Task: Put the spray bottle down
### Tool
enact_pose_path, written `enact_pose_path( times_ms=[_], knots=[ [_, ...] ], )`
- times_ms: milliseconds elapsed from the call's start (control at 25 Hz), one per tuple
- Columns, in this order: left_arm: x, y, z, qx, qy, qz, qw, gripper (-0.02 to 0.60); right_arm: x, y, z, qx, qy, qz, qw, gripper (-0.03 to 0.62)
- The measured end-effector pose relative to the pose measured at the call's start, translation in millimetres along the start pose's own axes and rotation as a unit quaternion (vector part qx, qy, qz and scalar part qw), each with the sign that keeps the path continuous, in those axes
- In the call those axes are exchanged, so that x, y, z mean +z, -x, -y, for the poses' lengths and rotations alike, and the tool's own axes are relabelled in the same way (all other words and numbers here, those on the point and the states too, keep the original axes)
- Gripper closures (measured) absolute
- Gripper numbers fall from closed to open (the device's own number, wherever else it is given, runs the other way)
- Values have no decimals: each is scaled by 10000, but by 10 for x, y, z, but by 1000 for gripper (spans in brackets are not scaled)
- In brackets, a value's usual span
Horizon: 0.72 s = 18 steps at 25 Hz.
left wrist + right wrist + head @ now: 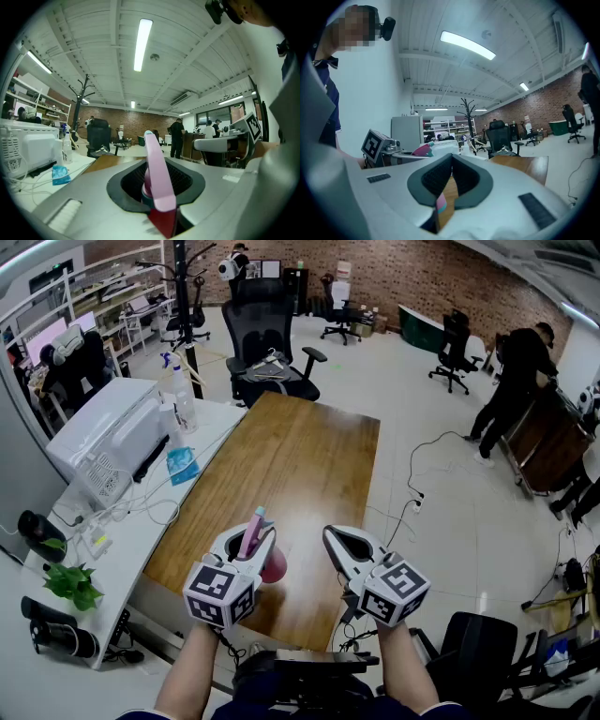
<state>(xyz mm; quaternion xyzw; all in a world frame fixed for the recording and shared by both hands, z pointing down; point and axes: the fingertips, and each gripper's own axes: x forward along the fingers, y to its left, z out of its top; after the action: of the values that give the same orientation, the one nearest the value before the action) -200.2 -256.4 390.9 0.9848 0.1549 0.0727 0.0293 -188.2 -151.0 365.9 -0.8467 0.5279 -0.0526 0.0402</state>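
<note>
Head view, entry one: surface (300, 456), long wood top, bare over nearly all of it. We judge the open wood just ahead of the grippers to be the proper landing place.

Entry two: left gripper (251, 535), roughly level, jaws narrowed onto the bottle (274, 566). The bottle hangs over the surface's near end, pink head pointing away from us, resting on nothing. We cannot read its tilt for sure. To do the step well, we would carry it a little forward, clear of the edge. We would right it, lower it until the base sits flat, and only then let the jaws part.

Entry three: right gripper (336, 538), just beside the left, jaws together, holding nothing. We think it is best kept aside.

Surroundings, none in the way:
- white surface (211, 427), touching the wood's left side
- chair (267, 343), at the far end
- printer (103, 432), on the white surface
- plant (73, 585), at the white surface's near end
- blue pack (182, 465), on the white surface
</note>
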Motion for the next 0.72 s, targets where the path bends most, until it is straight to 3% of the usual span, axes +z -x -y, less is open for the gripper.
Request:
enact_pose_path(
  times_ms=[240, 720],
  knots=[
    [23, -274, 262, -331, -44, 6, 9994, 476, 30, 218, 288, -320, 7, 22, 9995, 592],
    [-61, -860, 876, -1591, -50, -160, 9871, 476, 11, 778, 766, -1581, -83, 20, 9874, 591]
  ],
)
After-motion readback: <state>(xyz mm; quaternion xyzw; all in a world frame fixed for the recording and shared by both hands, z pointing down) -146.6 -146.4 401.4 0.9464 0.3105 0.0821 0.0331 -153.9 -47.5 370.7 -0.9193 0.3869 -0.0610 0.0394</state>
